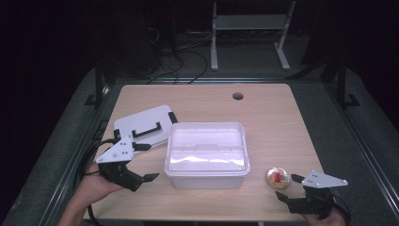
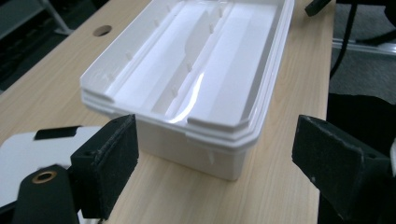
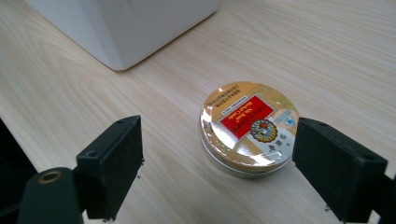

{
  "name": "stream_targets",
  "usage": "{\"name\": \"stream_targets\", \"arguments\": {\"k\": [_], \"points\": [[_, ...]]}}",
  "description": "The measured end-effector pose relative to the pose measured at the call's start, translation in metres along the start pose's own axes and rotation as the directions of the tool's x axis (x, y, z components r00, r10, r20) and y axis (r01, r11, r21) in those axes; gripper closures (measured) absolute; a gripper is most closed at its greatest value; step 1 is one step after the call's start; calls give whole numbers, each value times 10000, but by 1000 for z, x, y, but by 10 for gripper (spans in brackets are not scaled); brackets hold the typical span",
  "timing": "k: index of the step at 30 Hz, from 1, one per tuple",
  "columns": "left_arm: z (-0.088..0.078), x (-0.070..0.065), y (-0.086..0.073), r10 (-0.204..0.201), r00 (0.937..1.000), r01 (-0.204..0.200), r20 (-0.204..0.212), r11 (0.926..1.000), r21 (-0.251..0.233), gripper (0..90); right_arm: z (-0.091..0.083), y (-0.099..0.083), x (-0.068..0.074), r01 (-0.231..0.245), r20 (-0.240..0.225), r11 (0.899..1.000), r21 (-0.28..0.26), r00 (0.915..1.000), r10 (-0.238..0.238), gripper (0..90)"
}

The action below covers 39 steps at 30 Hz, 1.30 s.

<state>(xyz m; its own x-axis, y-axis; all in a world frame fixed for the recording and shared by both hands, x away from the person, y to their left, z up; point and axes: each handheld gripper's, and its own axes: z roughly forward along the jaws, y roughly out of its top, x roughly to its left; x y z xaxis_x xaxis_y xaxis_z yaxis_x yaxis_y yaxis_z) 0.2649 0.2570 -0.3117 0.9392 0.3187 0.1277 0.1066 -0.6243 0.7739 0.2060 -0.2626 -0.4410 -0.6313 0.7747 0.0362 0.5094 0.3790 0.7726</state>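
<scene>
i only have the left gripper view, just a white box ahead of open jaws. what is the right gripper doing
Observer: The right gripper is open around a round gold tin with a red label; the tin lies on the table.
Operator: where is that tin from the box
Observer: Off the white box's near right corner, apart from it.
Operator: where did the lid go
Observer: A white lid with a black handle lies flat at the box's left, beyond the left gripper.
</scene>
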Motion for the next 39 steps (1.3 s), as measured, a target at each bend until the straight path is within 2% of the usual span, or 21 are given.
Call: {"name": "stream_targets", "arguments": {"k": [1,2,3,6,9,11,12,16,19,25,26,27,28,30,33,35,36,37,39], "points": [[0,0,0,0,10000,0,0,10000,0,186,0,0,1,22,-17,10000,13,10000,-22,158],[5,5,8,67,9989,-73,456,9999,125,237,0,0,2,67,-39,10000,19,10000,-67,158],[9,8,13,42,9973,-59,727,9997,240,254,0,0,2,61,-44,10000,28,10000,-61,158],[20,16,27,73,9930,-142,1183,9983,570,277,0,0,3,122,-56,9999,14,9999,-122,158],[28,20,36,151,9912,-256,1313,9966,788,283,0,0,2,137,-63,9999,10,9999,-137,160],[40,26,48,340,9876,-514,1530,9925,1112,294,0,-1,2,117,-79,9999,2,9999,-117,160],[40,26,48,340,9876,-514,1530,9925,1112,296,0,-1,2,110,-89,9999,-8,9999,-110,160],[57,36,64,361,9852,-604,1677,9880,1423,304,0,-1,2,172,-174,9998,29,9997,-171,160],[66,39,69,305,9840,-552,1755,9890,1374,310,1,-1,3,237,-196,9997,96,9995,-235,161],[83,45,75,315,9816,-649,1885,9827,1735,308,0,0,2,260,-200,9997,20,9995,-259,161],[91,46,78,201,9813,-572,1914,9800,1906,309,-1,0,2,257,-199,9997,12,9995,-257,161],[91,46,78,201,9813,-572,1914,9800,1906,308,-1,0,2,257,-199,9997,12,9995,-257,161],[98,48,81,209,9799,-626,1983,9764,2066,311,-1,0,2,267,-172,9996,1,9995,-267,161],[101,49,83,225,9791,-663,2020,9749,2126,322,-1,0,2,267,-179,9996,0,9995,-267,161],[115,49,90,439,9766,-982,2104,9619,2552,348,-1,-1,2,271,-197,9996,-19,9994,-272,161],[119,49,92,484,9762,-1046,2112,9589,2637,375,-1,-1,2,281,-214,9996,-14,9994,-282,161],[126,47,95,491,9763,-1089,2105,9530,2829,388,-1,0,1,290,-229,9996,-25,9993,-291,161],[126,47,95,491,9763,-1089,2105,9530,2829,403,-1,0,1,290,-229,9996,-25,9993,-291,161],[133,46,99,703,9736,-1398,2171,9356,3242,426,-1,0,1,297,-226,9996,-30,9993,-298,161]]}}
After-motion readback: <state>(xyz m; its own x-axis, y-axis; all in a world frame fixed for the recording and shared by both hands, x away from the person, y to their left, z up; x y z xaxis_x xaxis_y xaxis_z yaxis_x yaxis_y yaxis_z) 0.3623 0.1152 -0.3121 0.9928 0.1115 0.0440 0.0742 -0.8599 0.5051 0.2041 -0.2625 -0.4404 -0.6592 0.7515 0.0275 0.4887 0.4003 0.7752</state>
